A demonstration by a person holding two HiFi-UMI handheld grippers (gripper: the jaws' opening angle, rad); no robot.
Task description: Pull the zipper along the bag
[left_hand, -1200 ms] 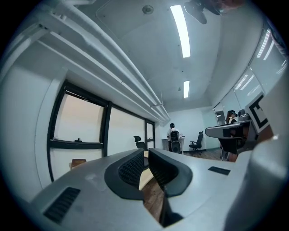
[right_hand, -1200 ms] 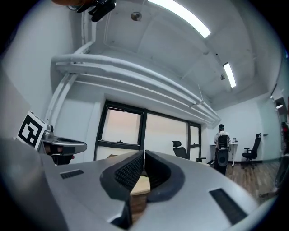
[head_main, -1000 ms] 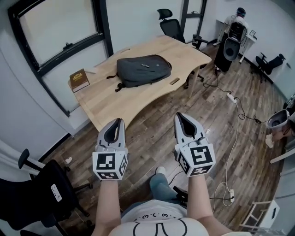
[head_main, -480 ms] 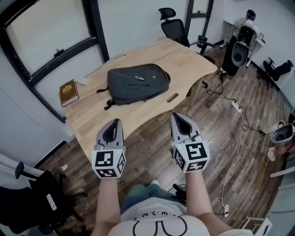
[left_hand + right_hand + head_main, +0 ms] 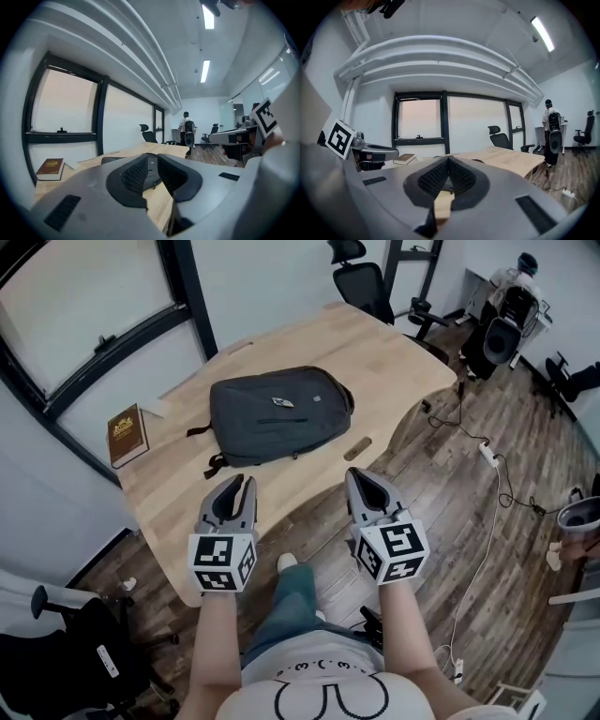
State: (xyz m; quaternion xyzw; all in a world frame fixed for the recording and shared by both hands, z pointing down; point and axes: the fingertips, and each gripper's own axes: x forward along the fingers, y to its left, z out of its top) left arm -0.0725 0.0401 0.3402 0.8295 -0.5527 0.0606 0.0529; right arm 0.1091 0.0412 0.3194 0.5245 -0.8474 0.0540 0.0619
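The dark grey bag [image 5: 279, 415] is lying flat in the middle of the wooden table [image 5: 394, 362], with a book [image 5: 127, 434] well apart from it near the table's far left corner. A small pale tab [image 5: 280, 402] is showing on the bag's top face; that may be the zipper pull, though it is too small to be sure.

Both tongs are hanging in the air on the near side of the table, well short of the bag and touching nothing. The left gripper [image 5: 237, 486] is over the table's near edge. Its jaws have just been opening and are standing slightly spread, with nothing between them. The right gripper [image 5: 364, 480] is over the wooden floor [image 5: 441, 484], its jaws pressed together and empty.

So I am judging this as the approach, with no zipper work begun. Next, one gripper needs to reach the bag and pin it. The other needs to find the pull and pinch it squarely.
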